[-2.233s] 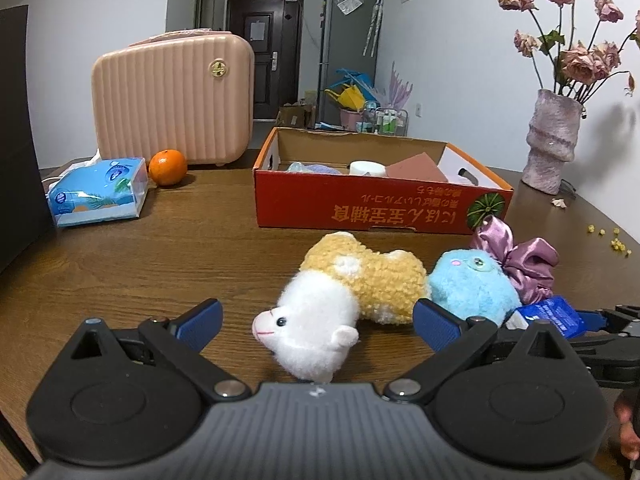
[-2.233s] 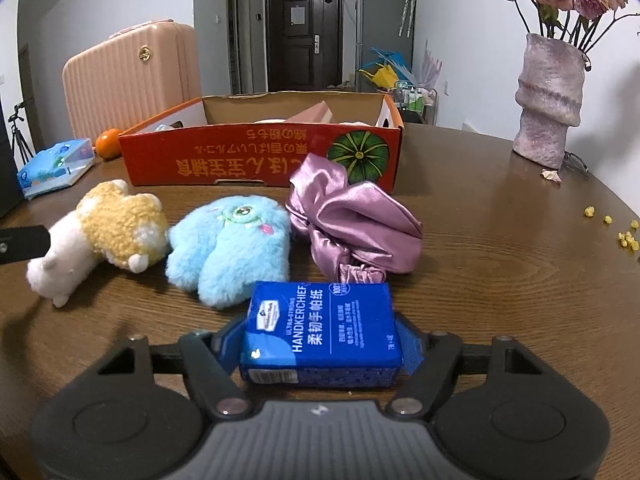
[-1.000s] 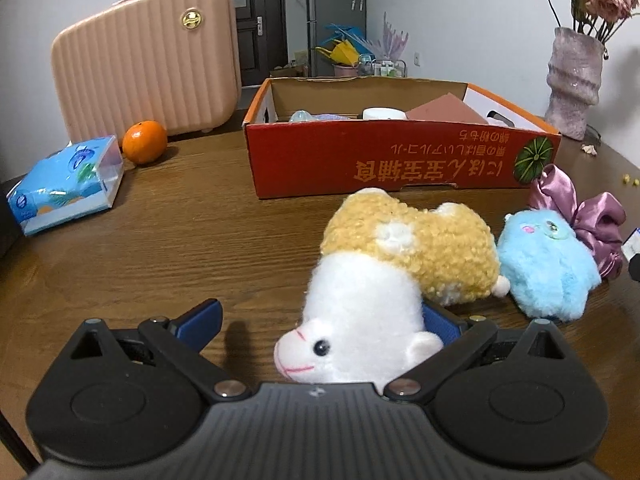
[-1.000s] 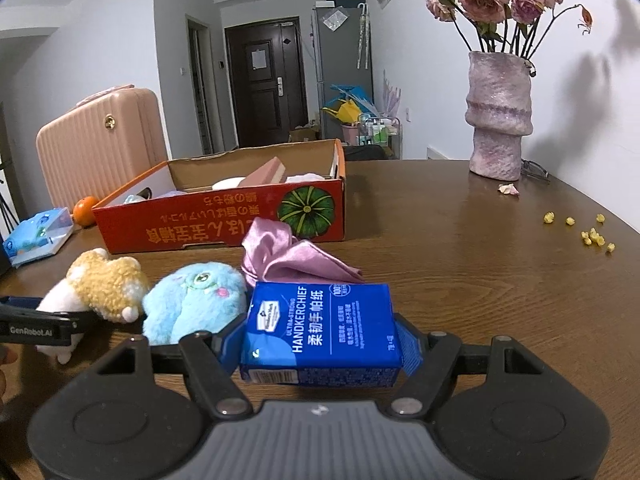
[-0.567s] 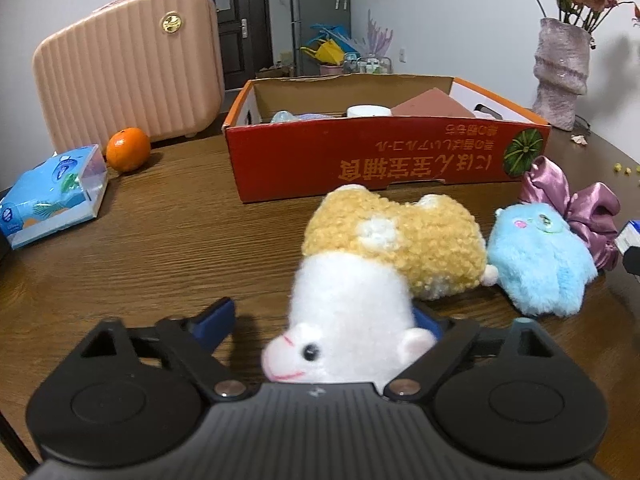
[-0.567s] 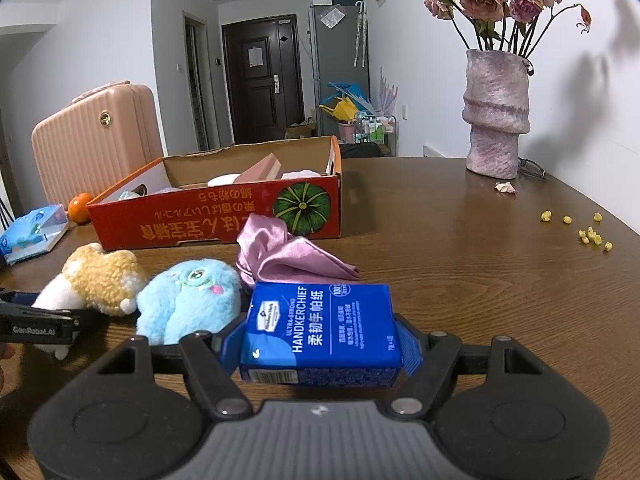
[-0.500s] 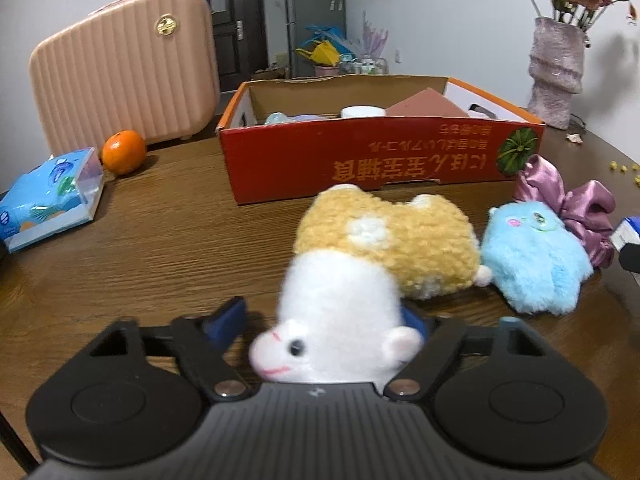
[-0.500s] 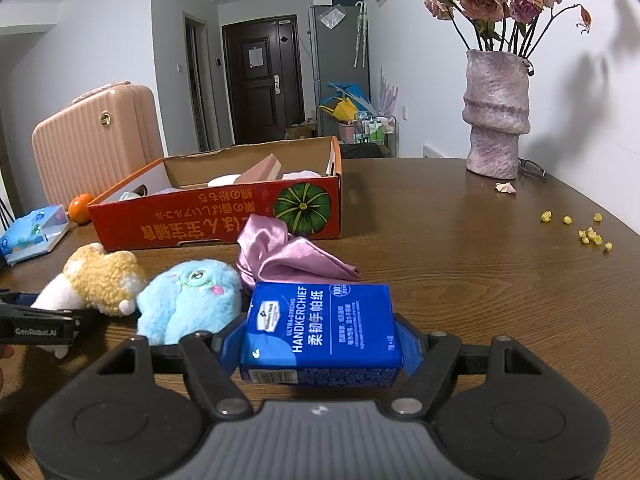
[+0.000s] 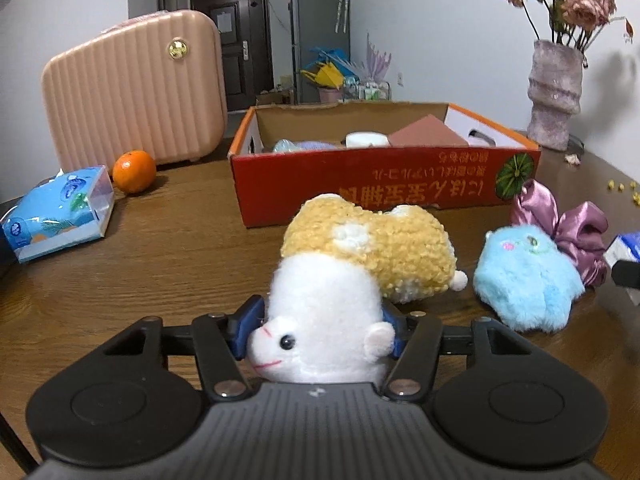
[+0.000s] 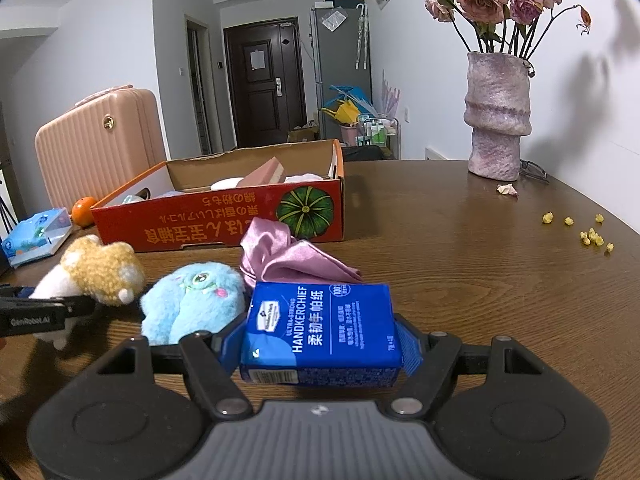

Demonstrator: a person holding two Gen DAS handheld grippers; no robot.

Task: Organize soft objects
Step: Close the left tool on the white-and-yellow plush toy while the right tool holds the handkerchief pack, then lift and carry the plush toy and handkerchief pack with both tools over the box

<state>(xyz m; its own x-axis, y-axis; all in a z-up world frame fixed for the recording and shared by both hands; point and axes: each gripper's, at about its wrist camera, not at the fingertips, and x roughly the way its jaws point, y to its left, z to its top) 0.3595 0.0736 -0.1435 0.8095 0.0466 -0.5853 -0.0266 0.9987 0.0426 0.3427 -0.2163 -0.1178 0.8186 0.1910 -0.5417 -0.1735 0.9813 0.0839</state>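
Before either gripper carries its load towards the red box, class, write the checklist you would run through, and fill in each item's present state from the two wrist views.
1. Left gripper shut on the plush toy: ok; its fingers press the white head.
2. Right gripper shut on the tissue pack: ok.
3. Room in the red box for both: cannot tell; it already holds several things.
4. Blue plush and pink scrunchie outside the grips: ok.
5. Plush toy lifted off the table: cannot tell.

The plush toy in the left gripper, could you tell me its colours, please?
White head, yellow curly body; the plush toy shows best in the left wrist view.
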